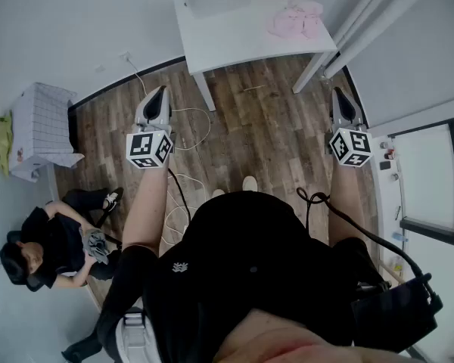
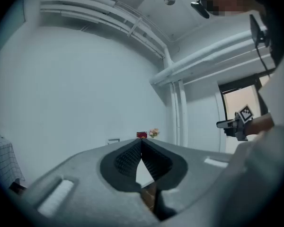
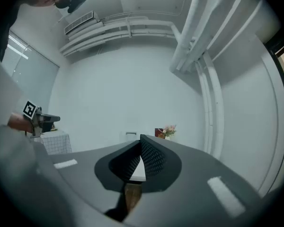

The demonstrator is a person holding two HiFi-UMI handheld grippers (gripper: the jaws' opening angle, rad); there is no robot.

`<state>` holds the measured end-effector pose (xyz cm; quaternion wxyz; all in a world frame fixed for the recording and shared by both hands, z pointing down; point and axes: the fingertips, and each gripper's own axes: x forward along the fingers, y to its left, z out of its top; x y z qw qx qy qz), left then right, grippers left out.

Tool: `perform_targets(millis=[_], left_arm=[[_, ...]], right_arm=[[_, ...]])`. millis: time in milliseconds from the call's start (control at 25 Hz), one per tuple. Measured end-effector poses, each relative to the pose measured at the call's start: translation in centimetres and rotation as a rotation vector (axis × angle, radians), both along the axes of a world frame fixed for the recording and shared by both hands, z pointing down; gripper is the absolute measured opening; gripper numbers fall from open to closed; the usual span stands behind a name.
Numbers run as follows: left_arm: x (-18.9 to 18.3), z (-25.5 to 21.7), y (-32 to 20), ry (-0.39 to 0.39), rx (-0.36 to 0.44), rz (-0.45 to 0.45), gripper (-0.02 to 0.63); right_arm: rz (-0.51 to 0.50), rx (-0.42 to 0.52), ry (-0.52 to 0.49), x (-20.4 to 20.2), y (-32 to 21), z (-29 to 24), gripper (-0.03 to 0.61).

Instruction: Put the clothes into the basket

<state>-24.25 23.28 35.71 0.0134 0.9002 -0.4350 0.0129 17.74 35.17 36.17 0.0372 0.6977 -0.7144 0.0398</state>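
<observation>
Left tongs [image 1: 160, 95] and right tongs [image 1: 340, 97] are pinched together, empty (both level); unopened, they might shove the pink clothes [image 1: 296, 17] off the table [image 1: 227, 44].

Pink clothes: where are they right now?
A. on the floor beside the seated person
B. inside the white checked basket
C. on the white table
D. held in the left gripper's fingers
C: the head view shows the pink clothes lying in a heap on the white table, toward the end at the picture's right.
</observation>
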Motion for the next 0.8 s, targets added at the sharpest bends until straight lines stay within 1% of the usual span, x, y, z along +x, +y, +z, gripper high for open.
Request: perform_targets(millis=[480, 600, 680, 800], left_arm=[[0.5, -0.2, -0.8, 0.013, 0.011, 0.004, 0.0], [0.5, -0.4, -0.9, 0.013, 0.019, -0.001, 0.0], [1.6, -0.4, -1.4, 0.006, 0.021, -0.006, 0.0], [4.9, -0.3, -2.6, -0.01, 0.022, -0.012, 0.0]], right_arm=[[0.0, -0.001, 0.004, 0.2, -0.5, 0.2, 0.0], [0.014, -0.001, 0.005, 0.7, -0.7, 0.2, 0.0], [0.011, 0.003, -0.005, 1.8, -1.4, 0.3, 0.0], [-0.014, -0.003, -0.011, 5.0, -3.3, 0.8, 0.0]])
